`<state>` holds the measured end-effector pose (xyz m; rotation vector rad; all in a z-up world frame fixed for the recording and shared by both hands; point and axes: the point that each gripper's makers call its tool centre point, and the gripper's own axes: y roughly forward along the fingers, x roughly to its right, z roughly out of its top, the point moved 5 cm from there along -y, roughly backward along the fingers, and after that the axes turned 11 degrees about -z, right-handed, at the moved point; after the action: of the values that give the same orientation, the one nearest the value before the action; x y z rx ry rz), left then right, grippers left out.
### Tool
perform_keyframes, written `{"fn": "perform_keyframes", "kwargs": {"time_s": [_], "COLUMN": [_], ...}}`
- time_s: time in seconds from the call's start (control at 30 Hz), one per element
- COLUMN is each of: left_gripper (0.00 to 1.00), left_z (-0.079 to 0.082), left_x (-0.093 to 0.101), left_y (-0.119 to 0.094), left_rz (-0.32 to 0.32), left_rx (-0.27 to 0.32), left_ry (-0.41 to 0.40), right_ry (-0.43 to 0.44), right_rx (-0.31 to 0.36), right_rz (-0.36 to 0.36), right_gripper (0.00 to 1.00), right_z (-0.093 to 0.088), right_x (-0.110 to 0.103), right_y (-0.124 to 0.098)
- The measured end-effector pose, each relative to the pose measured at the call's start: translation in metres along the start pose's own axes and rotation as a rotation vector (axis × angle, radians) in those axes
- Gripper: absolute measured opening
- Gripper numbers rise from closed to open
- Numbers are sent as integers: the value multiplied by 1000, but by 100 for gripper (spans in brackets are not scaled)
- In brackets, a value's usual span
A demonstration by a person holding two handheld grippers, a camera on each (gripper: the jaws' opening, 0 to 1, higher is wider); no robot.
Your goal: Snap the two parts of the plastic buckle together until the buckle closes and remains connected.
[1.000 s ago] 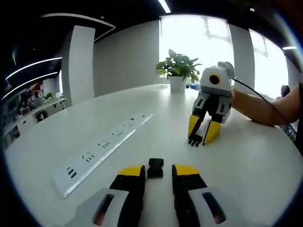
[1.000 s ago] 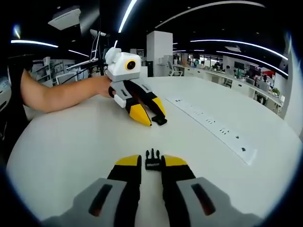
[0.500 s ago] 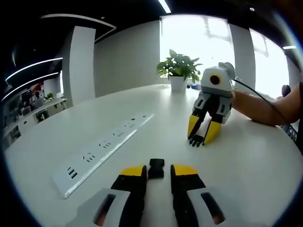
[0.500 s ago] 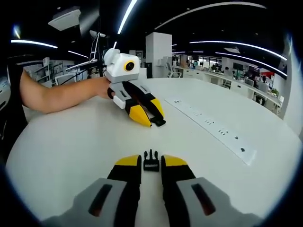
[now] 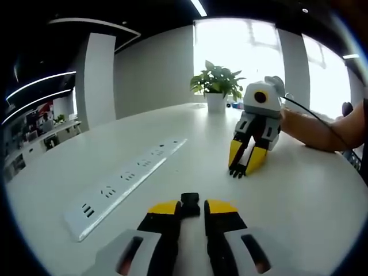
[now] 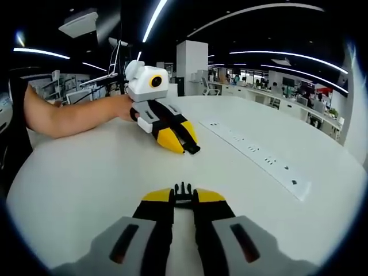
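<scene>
Your left hand-held gripper [image 5: 191, 208] has its jaws drawn narrow around the socket half of the buckle [image 5: 190, 203], which sits between the yellow tips and pokes out just ahead of them, low against the white tabletop [image 5: 310, 190]. The tips look pressed to its sides, so I judge it gripped, though the contact itself is hard to see.

Your right hand-held gripper [image 6: 183, 196] is in the same state: jaws narrow, with the pronged half of the buckle [image 6: 183, 192] caught between the tips, its prongs pointing forward past them.

In the right gripper view, the left hand-held gripper lies well ahead and slightly to the left, with its dark half at the jaw tips, facing back toward you. A power strip [image 6: 256, 153] runs along the tabletop off to the right of both.

As for progress, both halves appear picked up or nearly so, but they are well apart and nothing is joined. What is left is the main part: lift if needed, bring the two halves together, line the prongs up with the socket opening, and push until it clicks and holds.
</scene>
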<state>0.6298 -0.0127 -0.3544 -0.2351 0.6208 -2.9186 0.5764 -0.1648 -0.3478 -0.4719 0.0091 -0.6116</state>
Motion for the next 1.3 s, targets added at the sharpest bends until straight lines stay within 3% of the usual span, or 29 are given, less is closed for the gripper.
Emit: {"fn": "perform_keyframes", "kwargs": {"time_s": [0.97, 1.3], "left_gripper": [12, 12], "left_z": [-1, -1], "left_x": [2, -1], "left_y": [-1, -1], "left_rz": [18, 29], "left_rx": [1, 0], "left_ry": [12, -20], "right_ry": [-11, -11], "right_rx": [-4, -3], "right_rz": [-18, -14], "right_gripper": [12, 12], "right_z": [1, 1], "right_x": [-3, -5], "right_y": [1, 1]}}
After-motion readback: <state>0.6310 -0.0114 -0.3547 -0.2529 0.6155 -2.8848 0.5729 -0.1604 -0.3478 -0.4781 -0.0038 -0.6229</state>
